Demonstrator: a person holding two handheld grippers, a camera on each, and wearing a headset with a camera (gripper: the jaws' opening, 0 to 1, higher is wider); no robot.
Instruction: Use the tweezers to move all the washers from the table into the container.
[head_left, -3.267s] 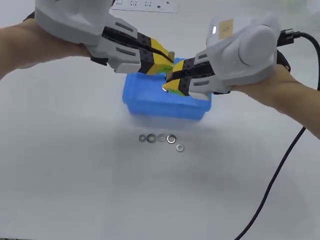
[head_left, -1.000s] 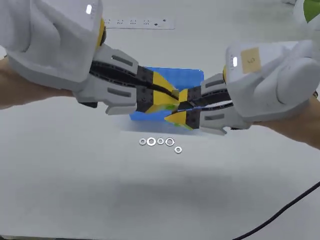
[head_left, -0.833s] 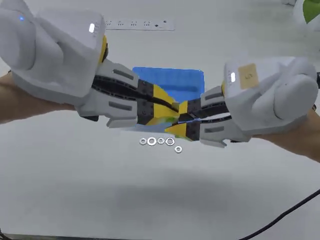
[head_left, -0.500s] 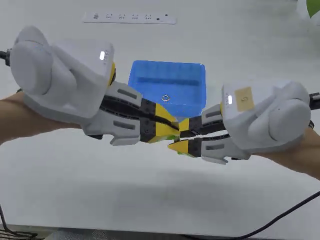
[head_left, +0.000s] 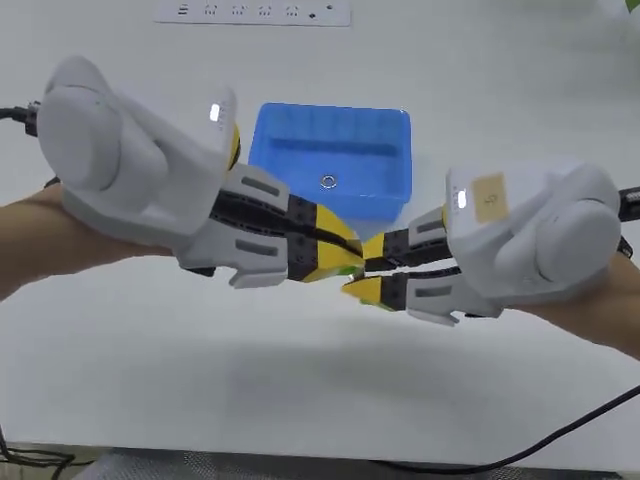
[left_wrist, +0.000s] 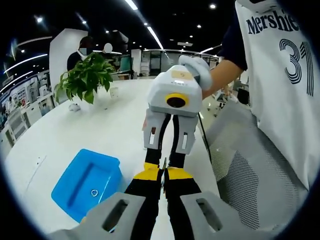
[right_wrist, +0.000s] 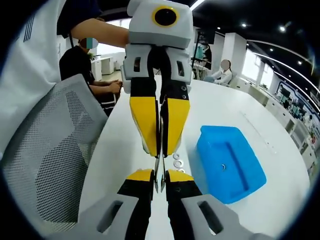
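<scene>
- Head view: the left gripper (head_left: 340, 262) and the right gripper (head_left: 366, 282) are meeting tip to tip above the table, on the person's side of the blue container (head_left: 385, 150); both pairs of jaws are looking drawn together, and one washer (head_left: 328, 181) is already lying inside the container
- Left gripper view: the tweezers (left_wrist: 163, 167) are showing as a thin line between this gripper's closed jaws, running straight toward the right gripper facing it, with the container sitting off to the lower left
- Right gripper view: both grippers are clamping the tweezers, whose long axis is lying along the jaws with the points toward this camera; the loose washers (right_wrist: 177, 160) are lying on the table just right of that line, between tweezers and container, level with where the grippers meet, so neither is looking clearly nearer, and the points are probably needing to tip down and right
</scene>
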